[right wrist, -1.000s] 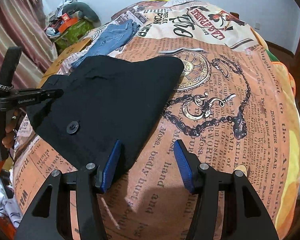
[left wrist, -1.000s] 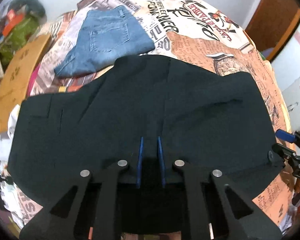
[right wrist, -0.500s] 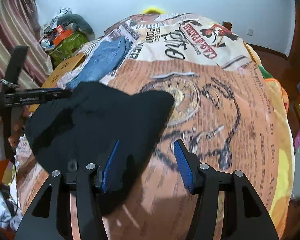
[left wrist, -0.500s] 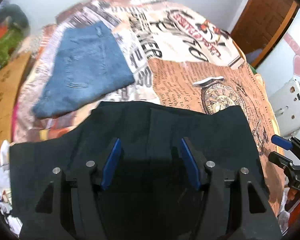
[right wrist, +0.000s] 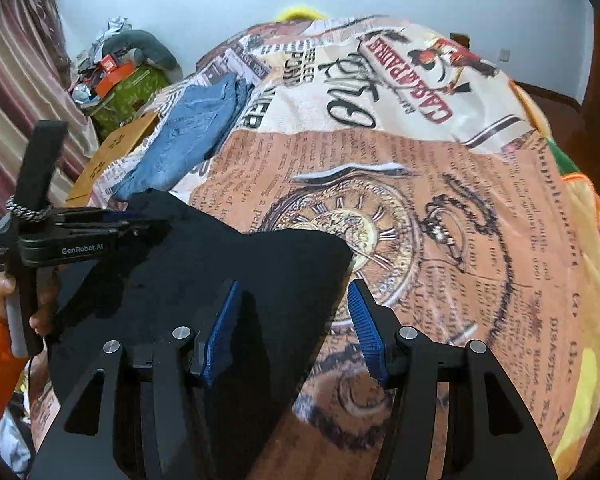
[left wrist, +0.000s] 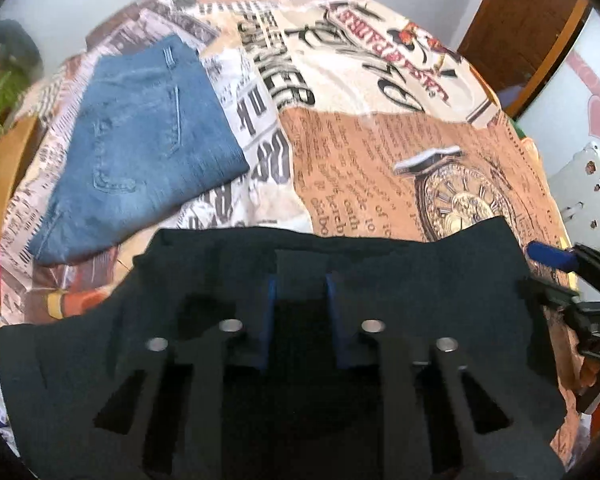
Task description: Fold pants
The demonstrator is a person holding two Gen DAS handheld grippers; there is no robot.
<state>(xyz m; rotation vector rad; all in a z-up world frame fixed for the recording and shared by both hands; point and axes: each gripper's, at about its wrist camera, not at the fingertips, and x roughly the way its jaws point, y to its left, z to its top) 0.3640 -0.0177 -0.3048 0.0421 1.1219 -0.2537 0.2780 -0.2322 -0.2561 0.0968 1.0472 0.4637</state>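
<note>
Left gripper (right wrist: pixel 140 230) body reads "GenRobot.AI".

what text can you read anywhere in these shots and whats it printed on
"GenRobot.AI": on the side of the left claw.
"CASAPADRE", roughly; the letters are stylised: red banner on the blanket.
"DISASTER NEAR": orange newsprint panel at the blanket's right edge.
"DAS...", cut off: on the right claw.
Remaining newsprint: too small or blurred.
Black pants and jeans: none.
</note>
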